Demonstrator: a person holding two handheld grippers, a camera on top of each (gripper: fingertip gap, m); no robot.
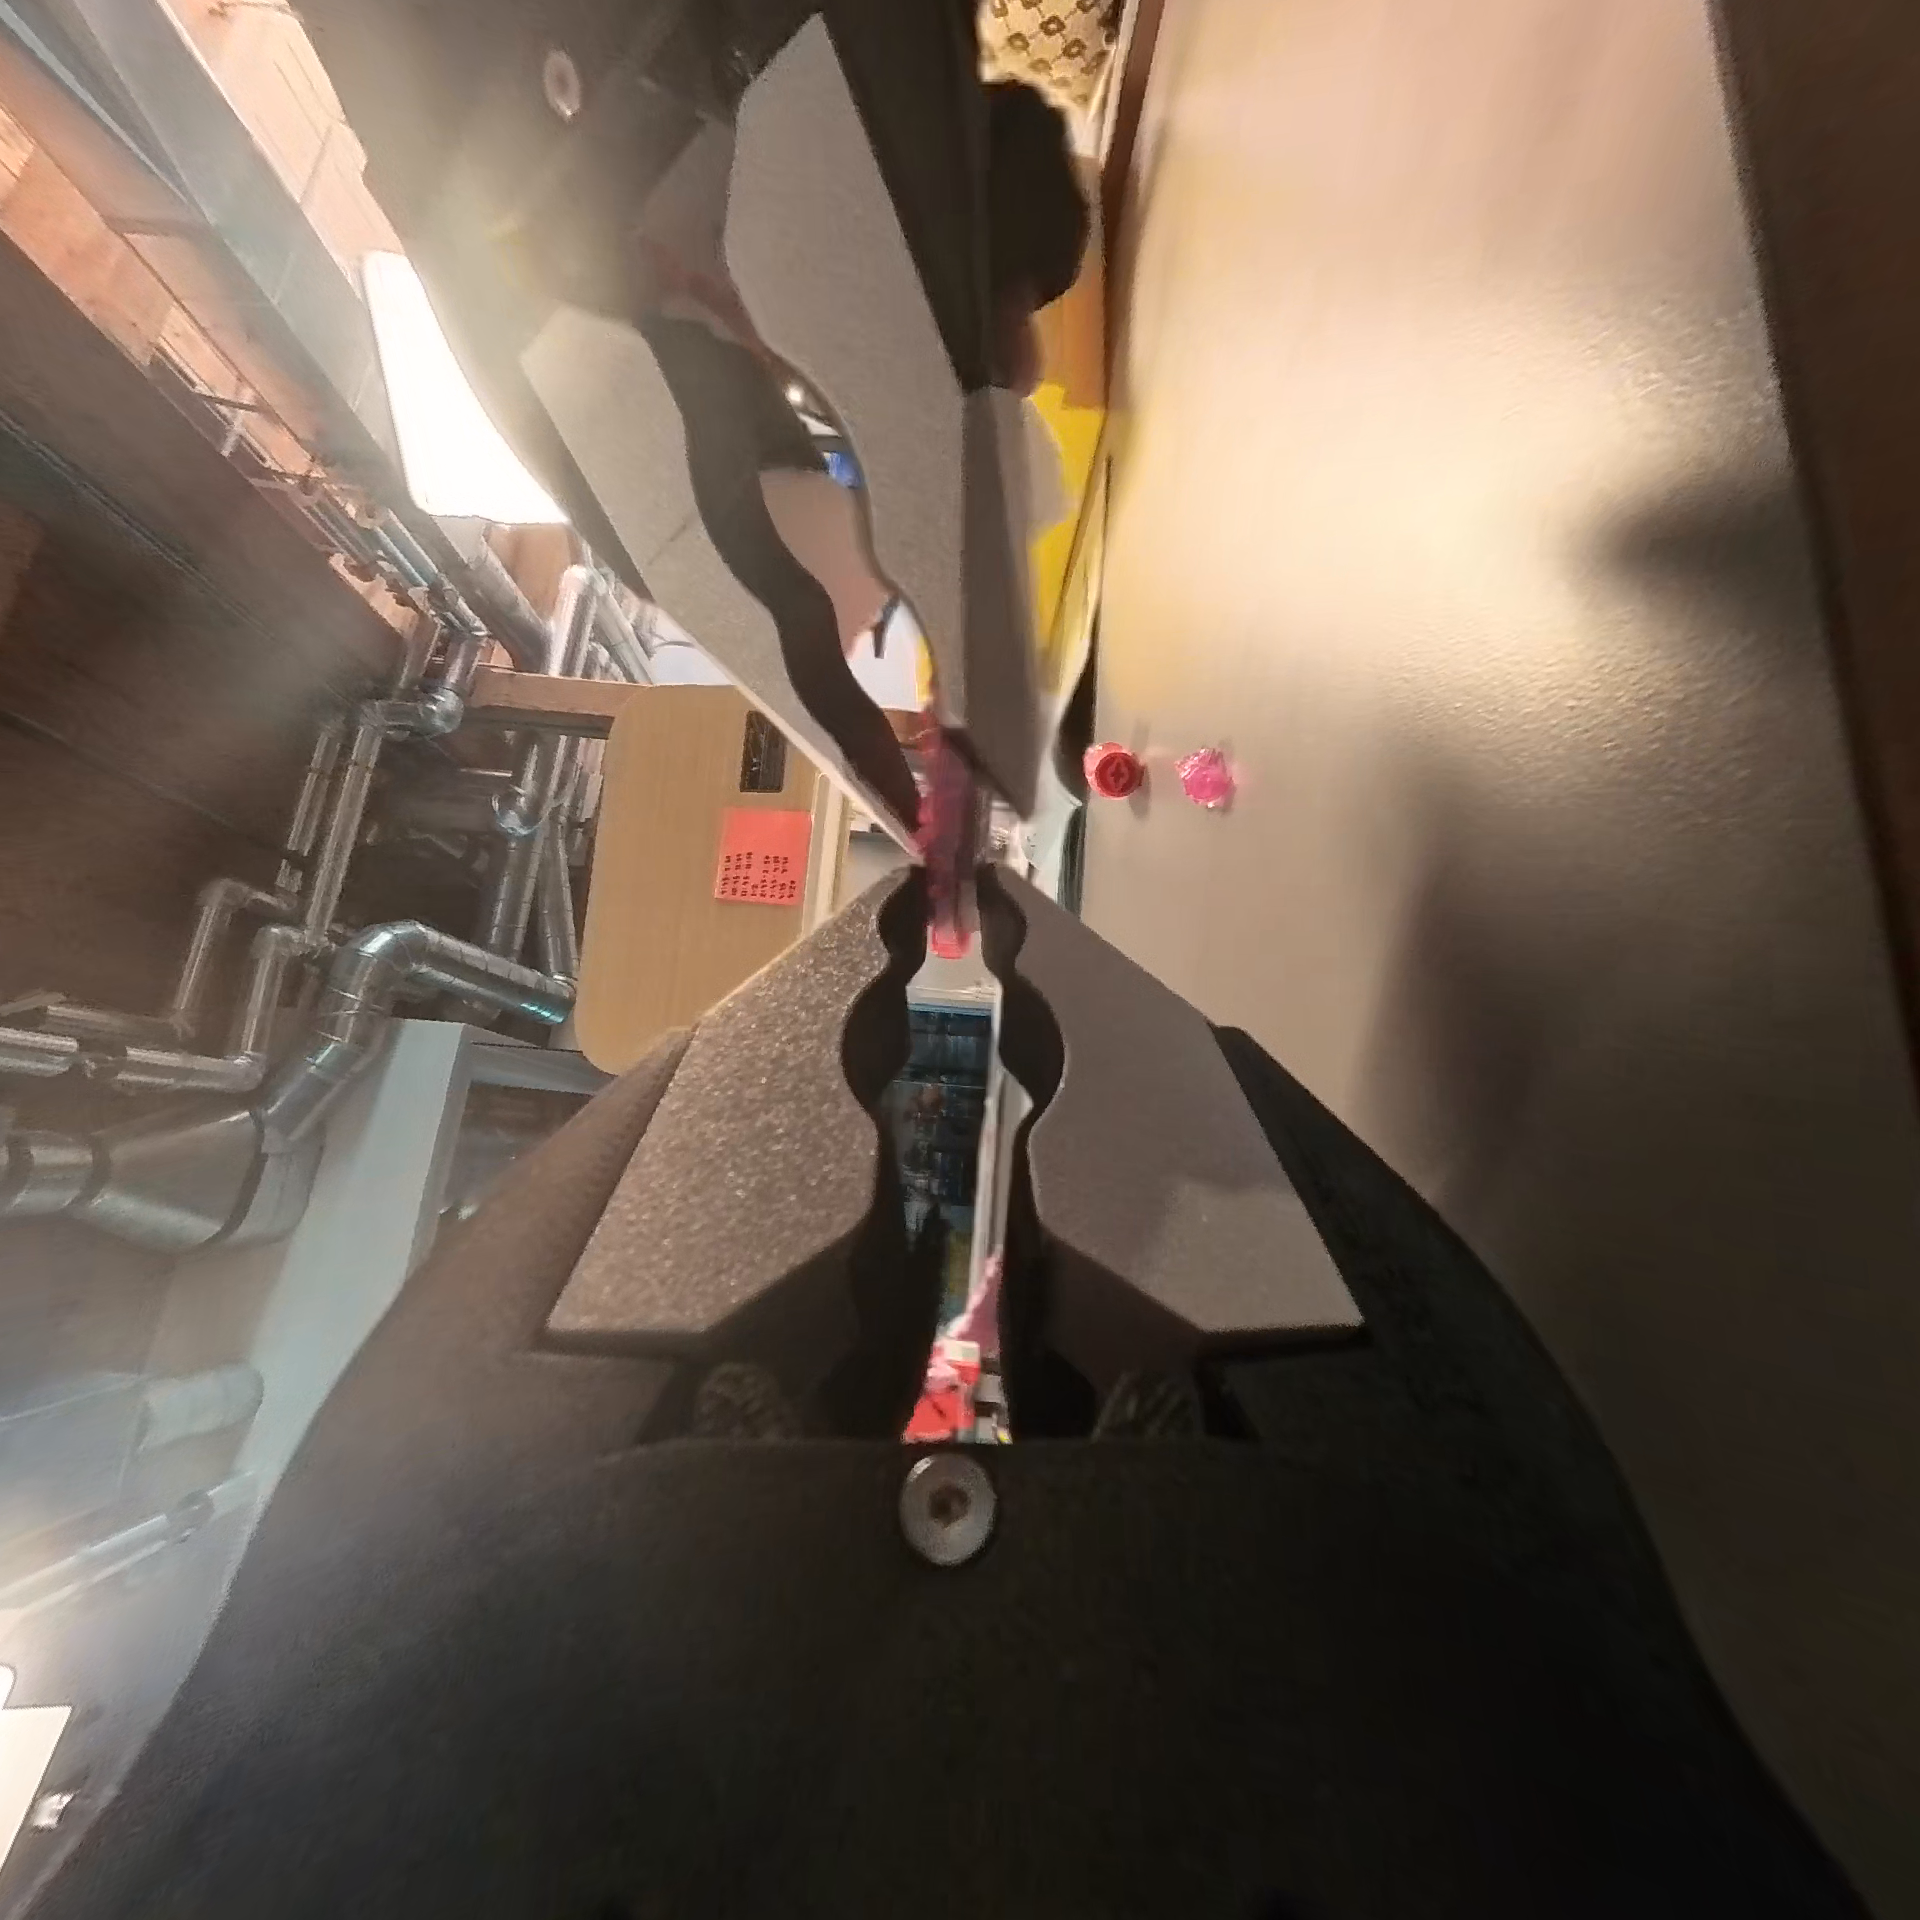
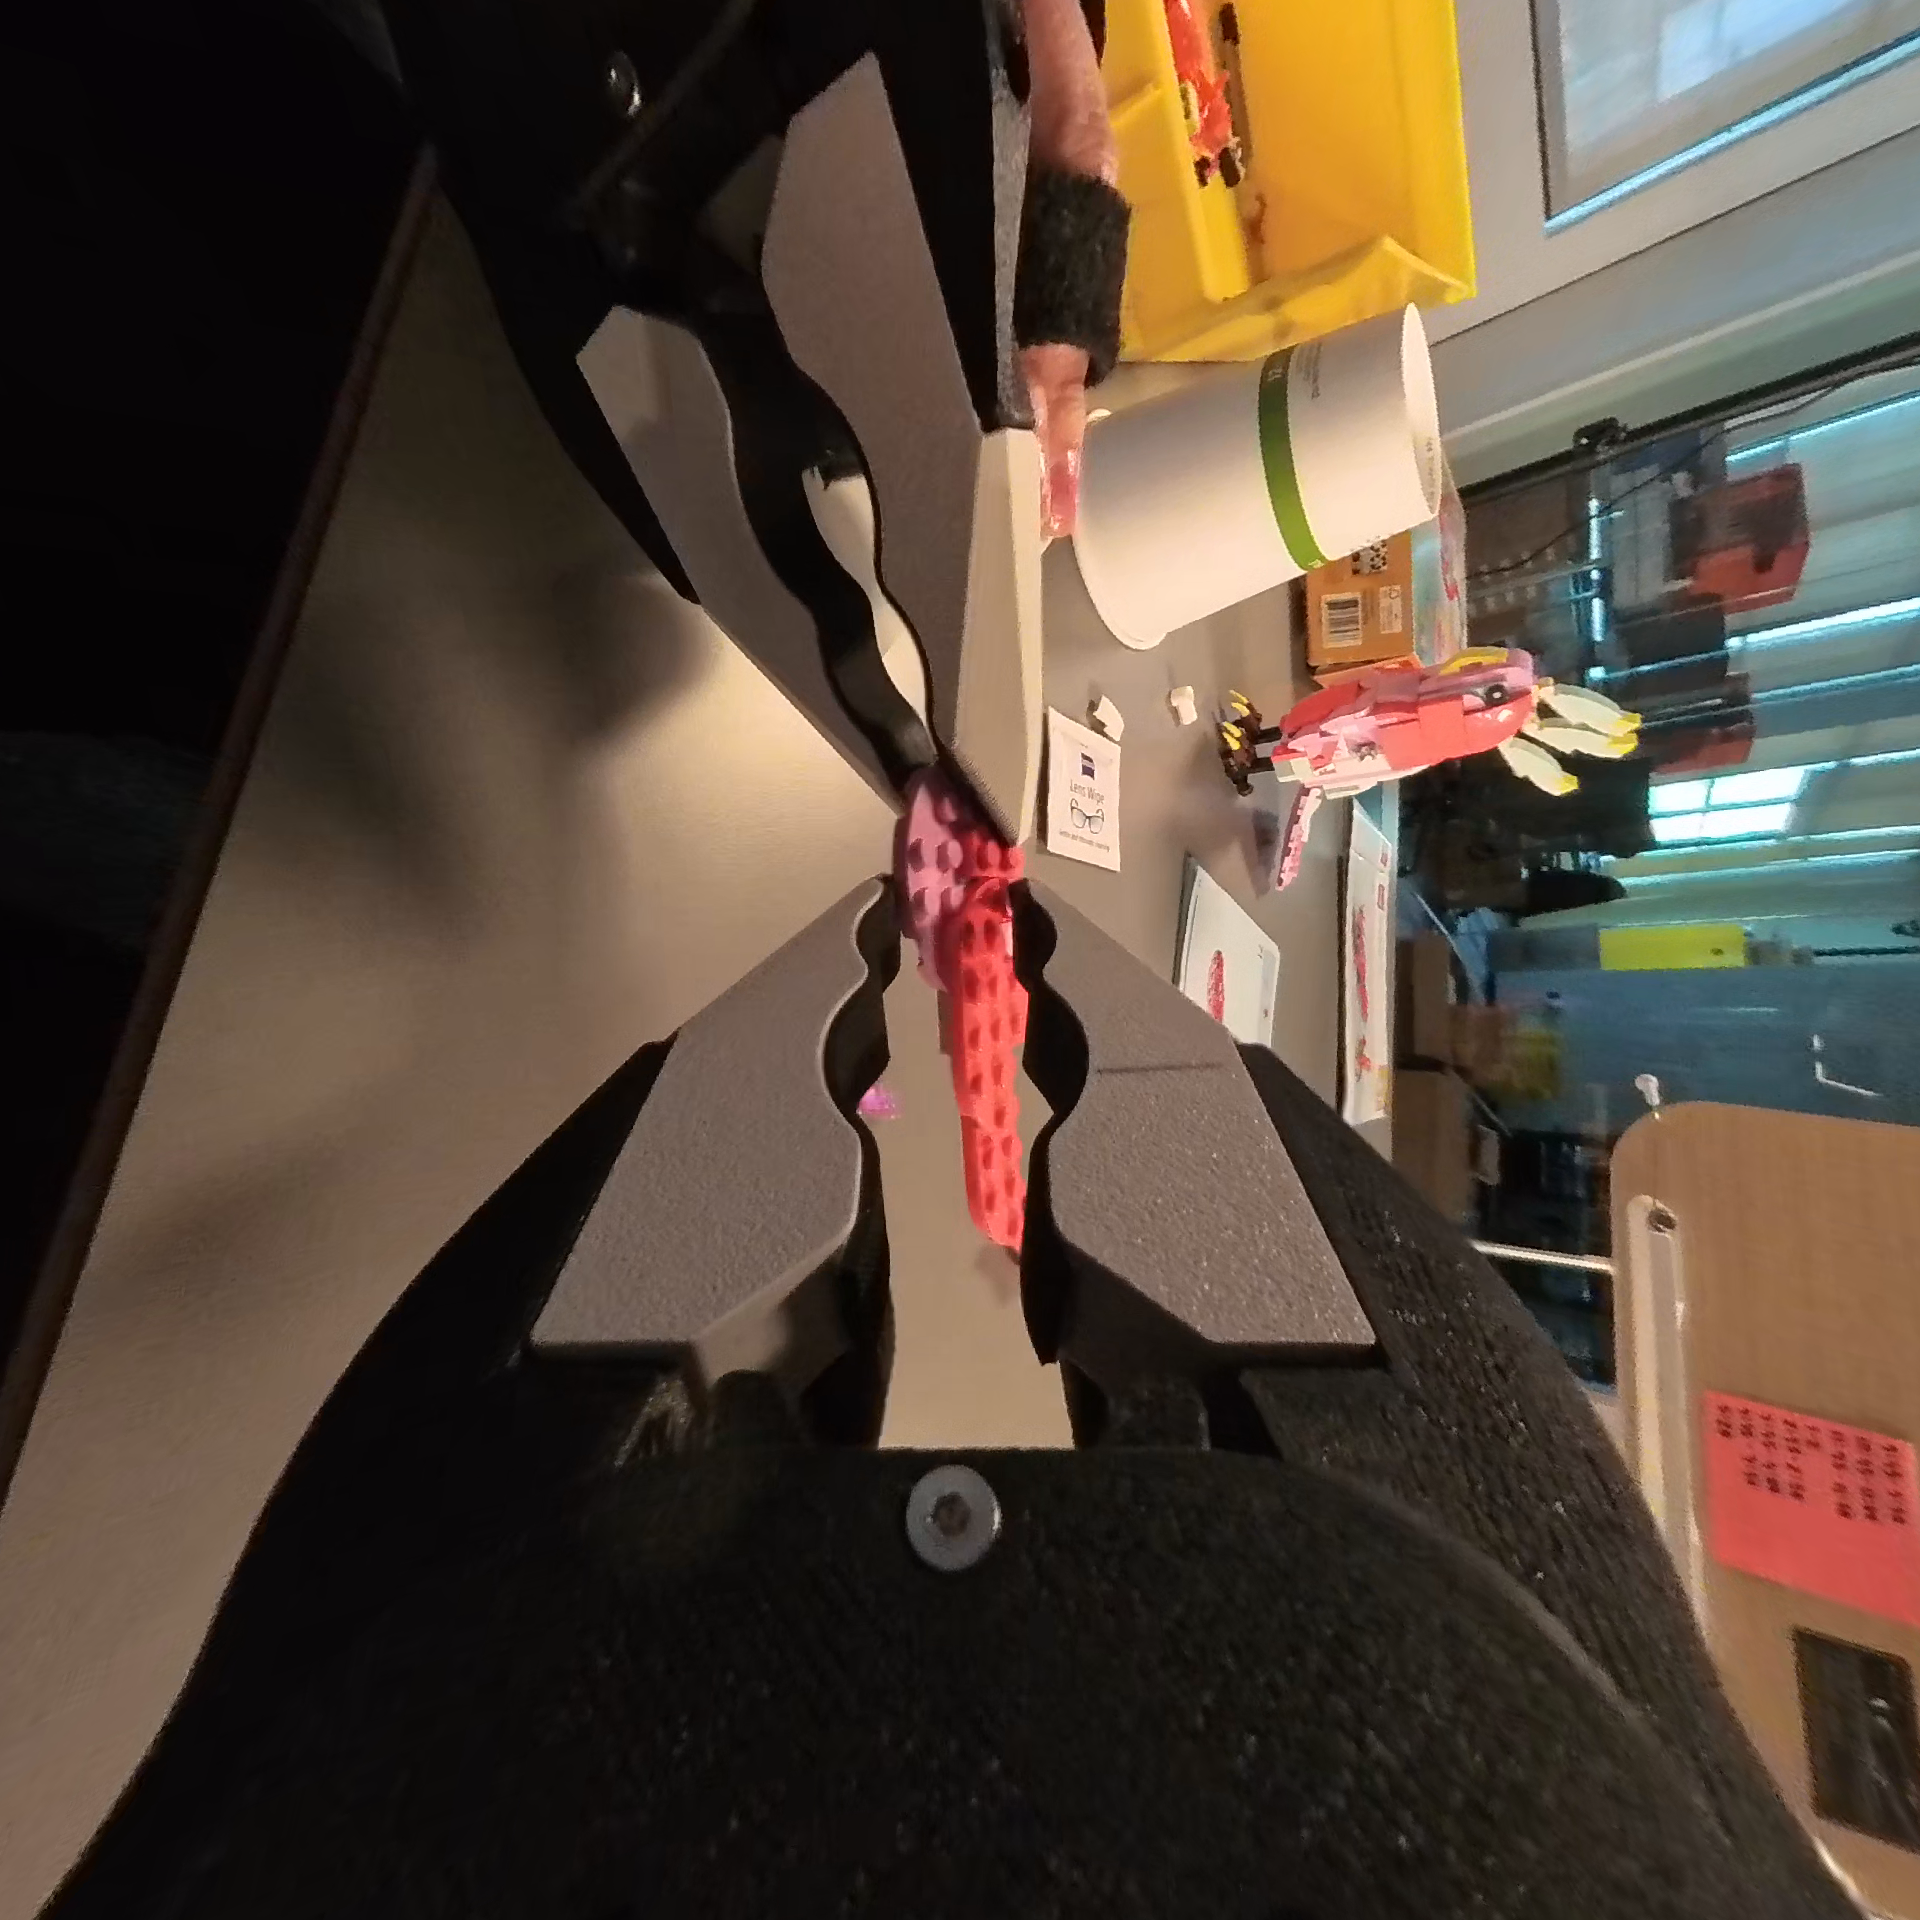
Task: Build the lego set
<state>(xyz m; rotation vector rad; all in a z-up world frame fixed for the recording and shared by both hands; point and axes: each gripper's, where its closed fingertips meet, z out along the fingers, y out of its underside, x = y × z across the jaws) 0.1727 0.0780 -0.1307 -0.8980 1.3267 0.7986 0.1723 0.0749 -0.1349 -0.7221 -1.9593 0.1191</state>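
Plastic brick plates, pink on red (image 2: 961, 914), sit clamped between both claws: right claw (image 2: 956, 883) at 6 o'clock, left claw (image 2: 940, 774) at 12 (tips meeting). Beyond, a brick bird (image 2: 1382, 732) stands finished on the counter (image 2: 436, 831).

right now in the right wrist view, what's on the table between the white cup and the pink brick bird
Two small white pieces lie on the grey table between the white cup and the brick bird; the right wrist view shows it. A lens wipe packet lies nearer the grippers.
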